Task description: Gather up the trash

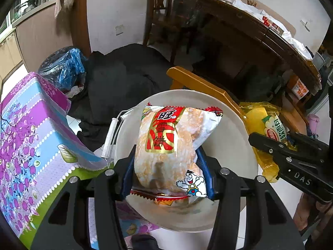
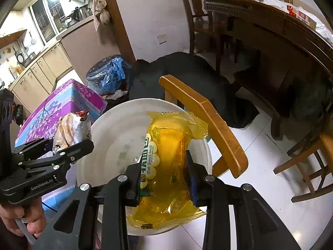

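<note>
Fingers (image 1: 169, 166) gripping snack packet (image 1: 170, 145), chair back (image 1: 199, 85) beside bucket (image 1: 239, 129)

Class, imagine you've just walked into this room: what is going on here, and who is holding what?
A person is collecting snack wrappers with a hand-held gripper in each hand. The left gripper is clamped on a red-and-white rice cracker packet; the right gripper is clamped on a yellow bread wrapper. Both packets hang over a white bucket beside a wooden chair and a floral tablecloth. Nothing has been dropped in yet. A bin with a blue bag stands further back.
</note>
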`<state>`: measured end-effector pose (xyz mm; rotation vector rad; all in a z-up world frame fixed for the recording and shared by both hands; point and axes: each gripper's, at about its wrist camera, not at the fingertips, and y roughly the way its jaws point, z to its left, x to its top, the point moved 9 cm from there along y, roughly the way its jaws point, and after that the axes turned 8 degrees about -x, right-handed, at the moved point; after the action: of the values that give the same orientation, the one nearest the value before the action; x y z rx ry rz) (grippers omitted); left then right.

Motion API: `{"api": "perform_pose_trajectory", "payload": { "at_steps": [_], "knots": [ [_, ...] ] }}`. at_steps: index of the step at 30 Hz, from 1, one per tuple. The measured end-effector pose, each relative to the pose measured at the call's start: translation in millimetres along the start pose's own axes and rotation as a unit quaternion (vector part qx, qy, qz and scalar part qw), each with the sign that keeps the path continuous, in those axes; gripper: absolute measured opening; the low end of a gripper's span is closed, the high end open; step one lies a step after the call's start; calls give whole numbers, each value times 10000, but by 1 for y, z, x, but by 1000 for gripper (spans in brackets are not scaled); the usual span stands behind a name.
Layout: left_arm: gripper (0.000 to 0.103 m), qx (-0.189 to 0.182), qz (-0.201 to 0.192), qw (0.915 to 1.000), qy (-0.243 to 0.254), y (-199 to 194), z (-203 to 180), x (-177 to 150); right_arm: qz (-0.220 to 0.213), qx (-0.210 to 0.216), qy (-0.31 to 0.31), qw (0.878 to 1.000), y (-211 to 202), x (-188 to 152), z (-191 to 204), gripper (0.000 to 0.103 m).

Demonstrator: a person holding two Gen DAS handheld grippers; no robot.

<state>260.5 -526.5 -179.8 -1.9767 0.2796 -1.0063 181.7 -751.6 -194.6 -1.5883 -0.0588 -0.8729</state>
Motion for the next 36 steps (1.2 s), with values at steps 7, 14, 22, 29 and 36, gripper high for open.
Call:
{"api": "perform_pose_trajectory", "payload": {
  "at_steps": [7, 14, 22, 29, 36],
  "knots": [
    [51, -7, 11, 10000, -24, 5, -2, 2, 8, 12, -9, 10000, 4, -3, 2, 35],
    [51, 8, 19, 10000, -45, 9, -2, 2, 28, 7, -24, 10000, 8, -3, 2, 35],
    [62, 194, 44, 9998, -52, 13, 4, 2, -48, -24, -158, 9999, 8, -1, 8, 56],
    [65, 171, 22, 9999, -12, 10, 5, 2, -184, -41, -118, 9998, 1, 2, 10, 63],
    [66, 229, -68, 9997, -28, 1, 10, 3, -305, 5, -107, 9995, -9, -2, 10, 63]
  ]
}}
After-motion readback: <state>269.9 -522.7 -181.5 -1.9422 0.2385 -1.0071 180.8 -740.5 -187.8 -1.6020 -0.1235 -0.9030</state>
